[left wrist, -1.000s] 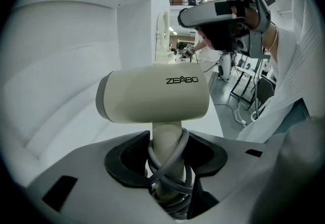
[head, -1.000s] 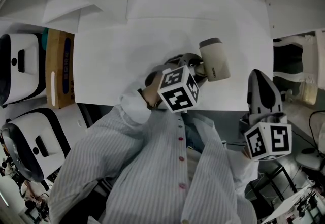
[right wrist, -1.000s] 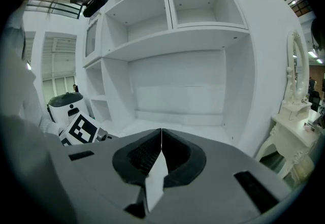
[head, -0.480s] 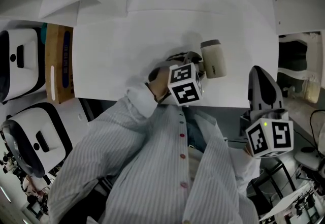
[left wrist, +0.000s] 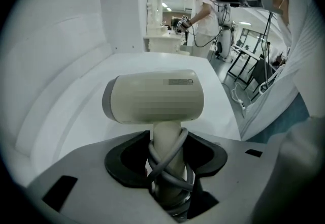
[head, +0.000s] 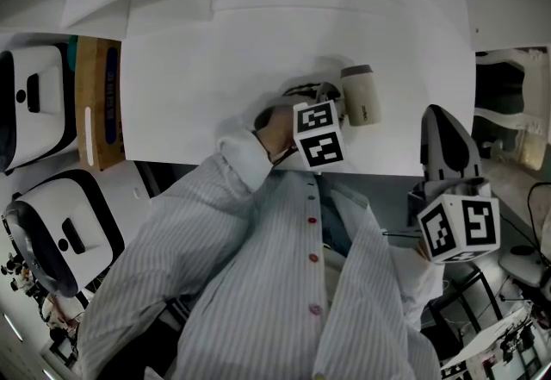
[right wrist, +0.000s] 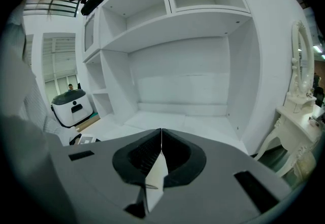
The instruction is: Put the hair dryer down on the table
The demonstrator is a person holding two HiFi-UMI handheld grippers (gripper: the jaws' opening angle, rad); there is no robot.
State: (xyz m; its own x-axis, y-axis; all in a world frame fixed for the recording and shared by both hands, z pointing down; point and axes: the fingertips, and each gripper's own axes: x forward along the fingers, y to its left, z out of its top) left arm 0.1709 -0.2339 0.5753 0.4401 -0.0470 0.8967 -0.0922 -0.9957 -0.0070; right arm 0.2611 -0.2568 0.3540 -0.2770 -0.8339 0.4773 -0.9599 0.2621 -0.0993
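Our left tongs [left wrist: 167,167] are clamped on the handle of the hair dryer [left wrist: 155,98]. The handle runs along the tongs; the barrel lies crosswise just beyond their tips, over the desk [head: 198,77], contact undetermined. Our right tongs [right wrist: 161,139], closed and empty, stand well apart.

Hair dryer [head: 360,96] over table [head: 198,77], right of centre; right gripper [head: 441,124] further right.
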